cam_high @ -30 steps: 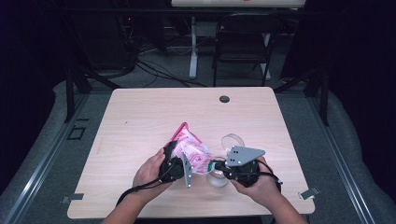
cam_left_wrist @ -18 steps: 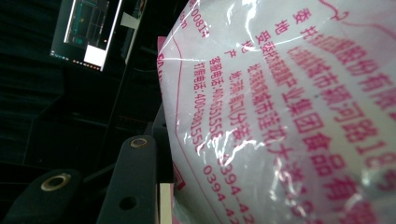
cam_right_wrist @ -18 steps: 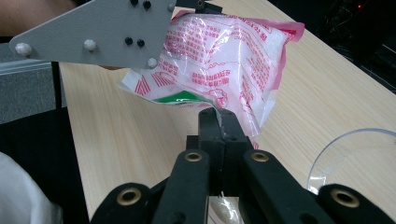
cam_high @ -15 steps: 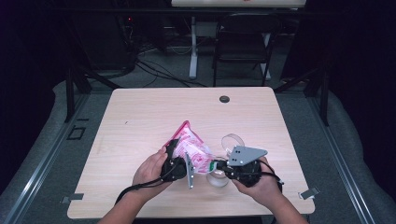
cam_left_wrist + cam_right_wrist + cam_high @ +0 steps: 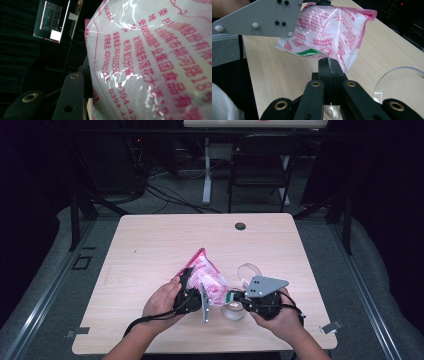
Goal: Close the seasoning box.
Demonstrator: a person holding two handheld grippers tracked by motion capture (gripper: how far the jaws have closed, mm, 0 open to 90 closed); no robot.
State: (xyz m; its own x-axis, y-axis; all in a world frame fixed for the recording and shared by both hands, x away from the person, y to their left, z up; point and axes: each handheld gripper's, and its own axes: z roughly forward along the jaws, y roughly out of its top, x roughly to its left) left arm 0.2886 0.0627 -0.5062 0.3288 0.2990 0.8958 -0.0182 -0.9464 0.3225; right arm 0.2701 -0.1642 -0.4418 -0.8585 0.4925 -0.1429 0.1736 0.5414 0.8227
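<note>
Bag (image 5: 206, 279) of white granules, clear plastic printed in pink and red, is held up off the bench (image 5: 150, 245) between the two claws, at about 6 o'clock on the benchtop, close to the person's edge. Its sealed pink top points away toward 11 o'clock, and its lower corner hangs toward the right claw (image 5: 233, 296).

As far as the pictures show, the bag looks unopened: in the right gripper view its film (image 5: 329, 30) is still full and taut, and no spill lies on the wood. The work in hand appears to be tearing or pulling open that lower corner, probably to pour into the clear round container (image 5: 235, 309) that sits just below and between the hands (a second clear, curved piece (image 5: 249, 269) lies just beyond it at 1 o'clock). So the grip is made; the opening and the pouring are left.

The left claw (image 5: 189, 279) clamps the bag's body from the 9 o'clock side, jaws part closed on the bulk. The right claw is pinched fully shut on a thin flap of the bag's corner, pointing toward 9 o'clock. Both hands sit low over the near edge, knuckles outward, forearms coming in from 6 o'clock.
</note>
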